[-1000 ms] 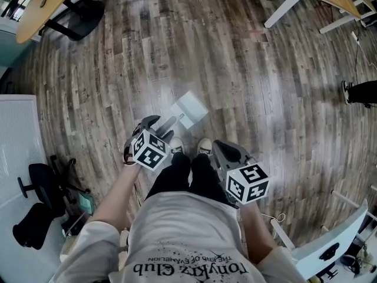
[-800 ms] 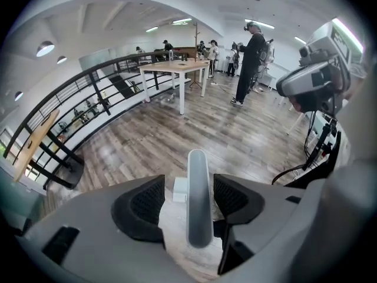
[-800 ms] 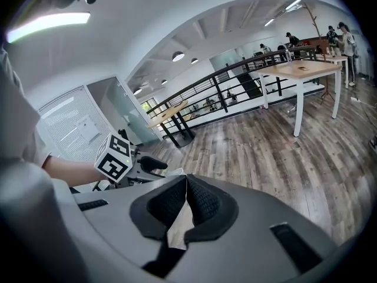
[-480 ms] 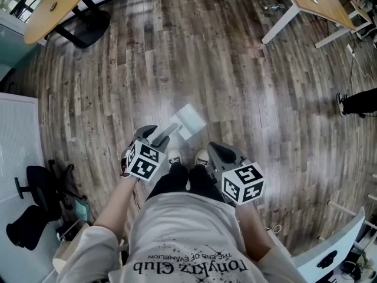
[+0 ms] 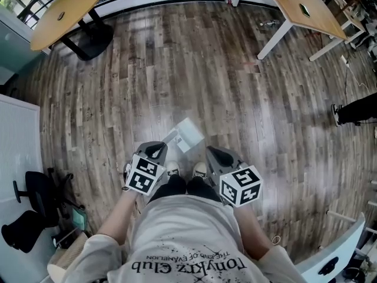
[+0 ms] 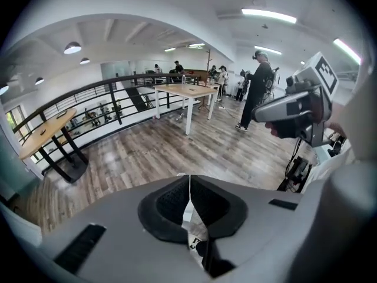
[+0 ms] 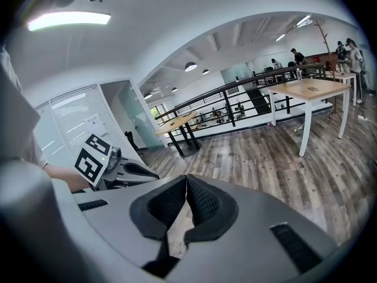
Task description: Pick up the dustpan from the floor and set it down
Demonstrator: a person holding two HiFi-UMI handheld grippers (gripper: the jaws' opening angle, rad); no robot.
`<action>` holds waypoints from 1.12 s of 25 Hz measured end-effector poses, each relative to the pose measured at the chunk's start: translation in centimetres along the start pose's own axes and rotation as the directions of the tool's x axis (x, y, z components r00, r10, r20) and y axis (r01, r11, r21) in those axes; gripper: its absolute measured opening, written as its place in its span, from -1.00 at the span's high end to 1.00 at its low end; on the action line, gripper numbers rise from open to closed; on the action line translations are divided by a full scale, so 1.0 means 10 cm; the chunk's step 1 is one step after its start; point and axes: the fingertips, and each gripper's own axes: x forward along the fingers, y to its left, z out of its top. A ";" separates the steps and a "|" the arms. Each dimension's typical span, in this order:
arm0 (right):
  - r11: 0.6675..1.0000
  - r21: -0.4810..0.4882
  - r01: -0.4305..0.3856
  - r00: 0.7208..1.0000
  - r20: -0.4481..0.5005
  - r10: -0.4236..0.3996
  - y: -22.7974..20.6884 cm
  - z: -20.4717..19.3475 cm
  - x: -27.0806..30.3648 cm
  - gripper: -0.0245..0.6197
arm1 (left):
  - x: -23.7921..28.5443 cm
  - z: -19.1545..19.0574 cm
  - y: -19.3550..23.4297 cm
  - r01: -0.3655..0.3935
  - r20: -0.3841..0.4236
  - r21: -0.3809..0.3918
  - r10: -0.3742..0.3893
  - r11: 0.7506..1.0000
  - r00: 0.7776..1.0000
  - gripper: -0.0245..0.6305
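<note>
The white dustpan (image 5: 189, 134) lies flat on the wood floor just ahead of my shoes, its grey handle (image 5: 170, 138) pointing back toward my left gripper (image 5: 155, 151). That gripper hovers above and short of the handle. Its jaws are closing until the pads meet (image 6: 189, 180), with nothing between them. My right gripper (image 5: 214, 153) is held beside it on the right, away from the dustpan, also shut and empty (image 7: 186, 179). Each gripper shows in the other's view: the right gripper (image 6: 293, 107) and the left gripper (image 7: 121, 167).
A round wooden table (image 5: 63, 9) stands far left and a wooden desk (image 5: 301, 7) far right, with railing behind. A black office chair (image 5: 32, 198) sits at the lower left and a white chair (image 5: 337, 251) at the lower right. Another person's leg (image 5: 355, 109) shows at the right edge.
Both grippers have lifted away from the floor. The left one has drawn back from the dustpan's handle and its jaws have shut. The dustpan has stayed on the floor.
</note>
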 end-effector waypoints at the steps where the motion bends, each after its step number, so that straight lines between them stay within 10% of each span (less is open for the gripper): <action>1: 1.000 -0.004 -0.001 1.000 0.005 0.001 0.01 0.01 -0.02 0.84 | -0.05 0.05 -0.04 0.006 0.025 -0.023 -0.005 1.000 1.000 0.84; 17: 0.998 -0.068 -0.013 1.000 0.007 0.014 0.18 -0.06 -0.11 0.84 | -0.49 0.29 -0.22 -0.042 0.210 -0.282 0.104 0.958 0.972 0.85; 28: 0.990 -0.127 -0.058 0.997 -0.056 0.051 0.37 -0.15 -0.10 0.84 | -0.58 0.26 -0.31 -0.074 0.224 -0.275 0.138 0.959 0.965 0.85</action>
